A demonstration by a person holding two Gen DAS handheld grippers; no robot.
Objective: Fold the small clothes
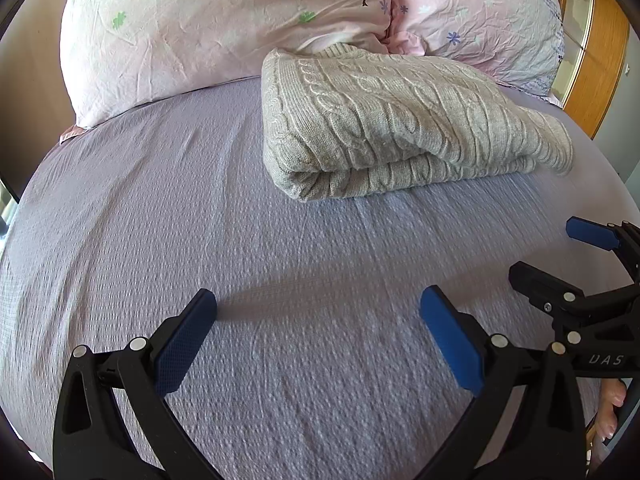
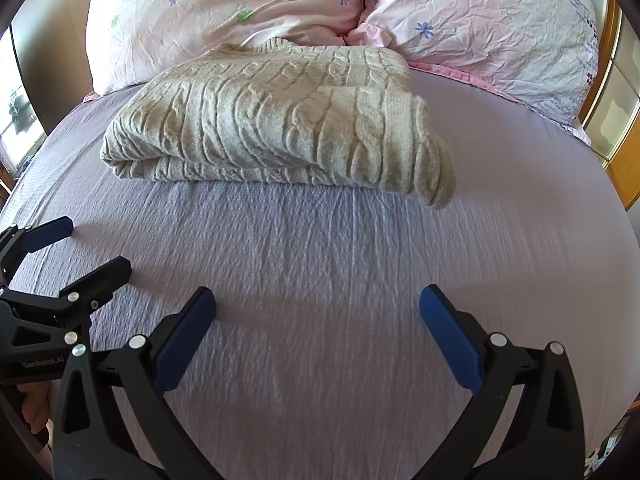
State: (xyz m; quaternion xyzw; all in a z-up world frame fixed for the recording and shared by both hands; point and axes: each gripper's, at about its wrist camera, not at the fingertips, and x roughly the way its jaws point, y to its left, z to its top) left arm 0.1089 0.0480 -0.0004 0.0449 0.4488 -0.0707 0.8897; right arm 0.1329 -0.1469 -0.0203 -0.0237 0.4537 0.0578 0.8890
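Left claw (image 1: 318, 304): jaws wide, nothing between the blue pads (image 1: 182, 344); it hovers over bare sheet, short of the sweater.
Right claw (image 2: 318, 302): jaws wide, nothing held; also over bare sheet. In the left wrist view it shows at the right edge, just beside the left claw; whether the two touch cannot be told.
Sweater (image 1: 384, 120): beige cable-knit, already folded into a thick bundle, lying flat on the sheet ahead of both claws, apart from them.
Sweater edges: folded roll faces the claws; one rounded corner (image 2: 436, 184) sticks out toward the right claw's side; back edge touches the pillows.
Sheet (image 1: 200, 220): lavender, textured, lightly creased; shadows of both claws fall on it just in front of the pads.
Open room: a broad band of bare sheet between claws and sweater, more sheet to the left of the sweater and to its right.
Pillows (image 1: 208, 32): two pink, flower print, side by side behind the sweater, closing off the far side.
Headboard (image 1: 596, 64): wood, at the far right behind the pillows.
Blur: sheet streaked near the claws in both views.
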